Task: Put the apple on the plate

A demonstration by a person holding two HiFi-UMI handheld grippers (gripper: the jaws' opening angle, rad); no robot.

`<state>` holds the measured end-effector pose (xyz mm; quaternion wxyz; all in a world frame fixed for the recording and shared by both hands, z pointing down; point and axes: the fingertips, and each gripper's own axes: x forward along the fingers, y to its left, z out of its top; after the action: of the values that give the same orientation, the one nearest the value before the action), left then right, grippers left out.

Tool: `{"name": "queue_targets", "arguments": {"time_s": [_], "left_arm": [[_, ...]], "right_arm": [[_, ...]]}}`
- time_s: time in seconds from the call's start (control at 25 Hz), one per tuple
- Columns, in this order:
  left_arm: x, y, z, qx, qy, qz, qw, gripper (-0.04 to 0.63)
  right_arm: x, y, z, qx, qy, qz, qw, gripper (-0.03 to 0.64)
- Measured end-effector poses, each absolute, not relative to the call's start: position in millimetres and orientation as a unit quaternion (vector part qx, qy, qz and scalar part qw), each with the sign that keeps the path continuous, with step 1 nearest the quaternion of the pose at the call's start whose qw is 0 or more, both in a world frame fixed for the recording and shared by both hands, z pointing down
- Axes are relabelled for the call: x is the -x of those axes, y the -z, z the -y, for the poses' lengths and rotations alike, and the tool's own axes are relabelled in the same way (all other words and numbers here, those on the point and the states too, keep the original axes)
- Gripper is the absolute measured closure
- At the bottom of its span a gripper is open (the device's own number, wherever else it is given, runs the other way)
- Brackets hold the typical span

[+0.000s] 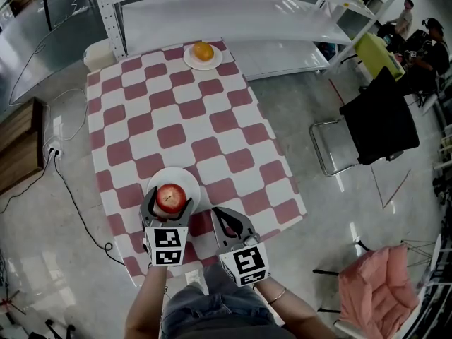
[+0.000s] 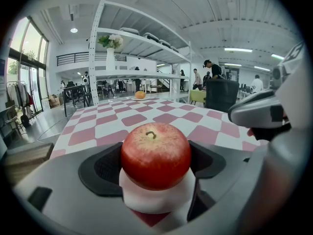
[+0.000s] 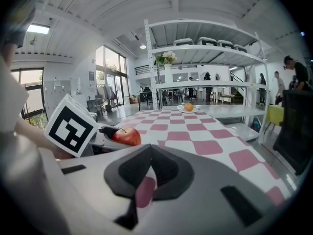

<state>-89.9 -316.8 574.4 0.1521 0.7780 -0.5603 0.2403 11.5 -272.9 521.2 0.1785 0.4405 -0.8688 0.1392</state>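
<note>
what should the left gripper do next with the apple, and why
Probably open the left gripper and let go: it is shut on the apple, which sits over the middle of the white plate, seemingly touching it. The right gripper is shut and empty beside it.

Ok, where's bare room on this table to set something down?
Bare: the middle of the checkered cloth, between the far plate with the orange and the near plate. Crowded: the near edge, left gripper round the apple, right gripper beside it.
</note>
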Motion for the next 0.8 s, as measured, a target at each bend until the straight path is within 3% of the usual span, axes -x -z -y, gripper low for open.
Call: {"name": "queue_targets", "arguments": {"time_s": [0.8], "left_arm": [[91.7,-574.5,327.1,-0.773,-0.242,0.571,0.133,0.187]], "right_arm": [[-11.4,-527.3,274.2,-0.437,-0.149,0.868,0.184,0.606]]}}
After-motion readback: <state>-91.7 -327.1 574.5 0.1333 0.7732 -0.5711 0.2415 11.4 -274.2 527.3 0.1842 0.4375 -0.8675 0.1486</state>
